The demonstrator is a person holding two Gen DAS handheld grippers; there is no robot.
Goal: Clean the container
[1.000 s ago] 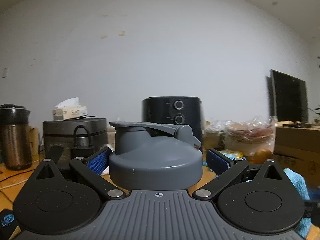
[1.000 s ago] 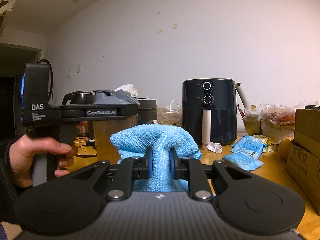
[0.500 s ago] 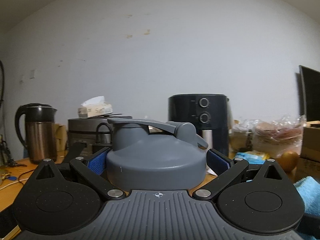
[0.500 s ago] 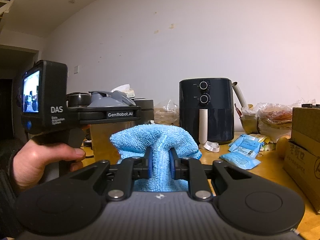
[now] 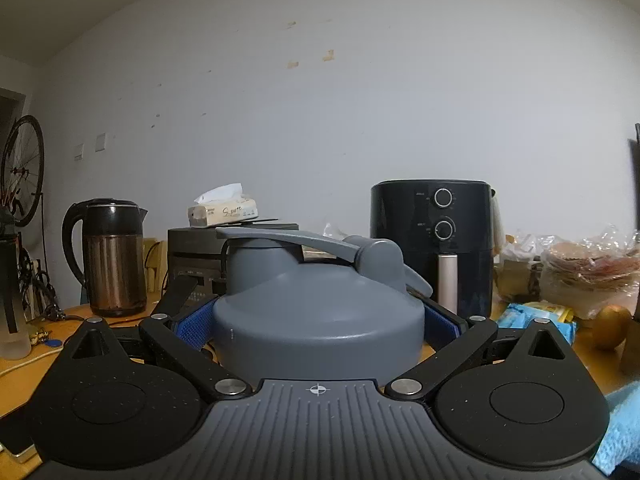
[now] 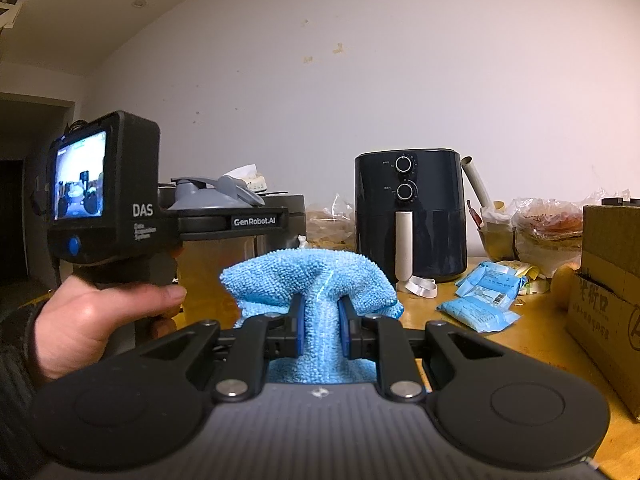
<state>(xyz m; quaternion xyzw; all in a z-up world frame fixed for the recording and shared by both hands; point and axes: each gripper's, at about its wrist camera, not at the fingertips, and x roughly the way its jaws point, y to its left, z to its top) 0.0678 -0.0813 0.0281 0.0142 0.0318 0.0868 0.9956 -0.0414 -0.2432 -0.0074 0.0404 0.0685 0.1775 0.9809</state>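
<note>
- Blue microfibre comes nearest: one cleaning cloth is bunched between the pads of the right hand-held gripper, whose jaws are pressed nearly together on the fold. It is soft, light and floppy, so I judge it will drape and slip unless pinched deep in the bunch, as it is now.
- Just left of that gripper and slightly ahead, the container is carried off the desk by the left hand-held gripper, its jaws spread wide and clamped on either side of the grey lid; a person's hand grips the handle.
- The container is one piece (grey flip-top lid over a translucent amber body). Hard, smooth plastic, probably light if empty, and likely slippery under a wet cloth. The lid rim is the sound place to hold; the flip cap and its lever look like the weak points.
- Ahead and right of the right gripper lie blue packets, at least two, beside one cardboard box.
- Farther ahead stands one black air fryer with two dials.
- Ahead and left of the left gripper stand one kettle and one tissue box on a dark appliance.
</note>
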